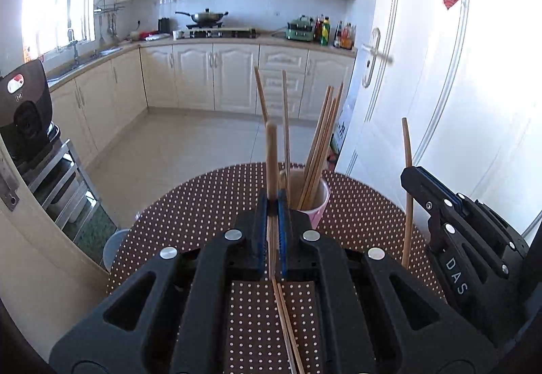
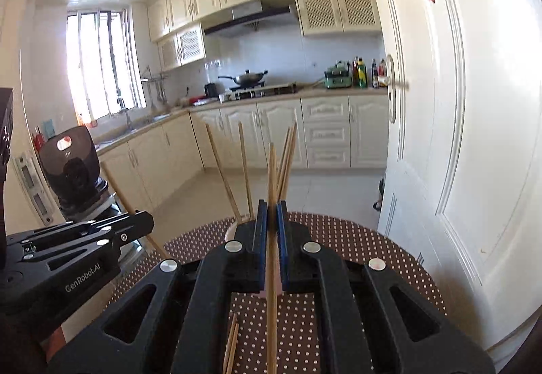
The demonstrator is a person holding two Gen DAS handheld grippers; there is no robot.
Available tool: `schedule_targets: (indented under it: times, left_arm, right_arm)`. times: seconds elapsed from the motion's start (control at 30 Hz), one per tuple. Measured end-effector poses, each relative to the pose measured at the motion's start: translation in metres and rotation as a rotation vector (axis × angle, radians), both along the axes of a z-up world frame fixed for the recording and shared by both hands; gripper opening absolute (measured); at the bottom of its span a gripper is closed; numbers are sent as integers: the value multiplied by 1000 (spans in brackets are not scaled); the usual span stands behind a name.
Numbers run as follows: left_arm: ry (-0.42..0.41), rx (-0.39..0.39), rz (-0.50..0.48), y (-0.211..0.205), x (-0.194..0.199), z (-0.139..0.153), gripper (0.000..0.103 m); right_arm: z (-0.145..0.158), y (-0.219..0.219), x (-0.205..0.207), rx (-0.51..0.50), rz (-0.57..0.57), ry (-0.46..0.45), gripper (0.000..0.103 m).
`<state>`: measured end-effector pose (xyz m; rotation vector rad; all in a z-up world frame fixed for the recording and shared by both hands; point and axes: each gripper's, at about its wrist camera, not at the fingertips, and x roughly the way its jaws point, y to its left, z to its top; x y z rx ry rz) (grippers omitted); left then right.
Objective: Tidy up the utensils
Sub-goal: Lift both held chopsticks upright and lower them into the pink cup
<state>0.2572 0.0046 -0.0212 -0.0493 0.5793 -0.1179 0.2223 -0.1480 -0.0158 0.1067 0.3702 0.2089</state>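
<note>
A pink cup stands on the round brown dotted table and holds several wooden chopsticks. My left gripper is shut on a wooden chopstick, held upright just in front of the cup. My right gripper is shut on another chopstick, also upright, right of the cup; it shows in the left wrist view with its chopstick. The left gripper shows in the right wrist view. The cup is mostly hidden there.
Loose chopsticks lie on the table under my left gripper, and more show under my right. A white door stands close on the right. A dark appliance sits on a rack at the left. Kitchen counters lie beyond.
</note>
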Motion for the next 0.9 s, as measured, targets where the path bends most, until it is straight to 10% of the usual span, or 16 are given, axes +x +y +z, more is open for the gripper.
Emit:
schedule_targets:
  times: [0.9]
  left_arm:
    - [-175,-68,-19,1,22,89,6]
  right_arm:
    - [74,1,37,52,11,-275,4]
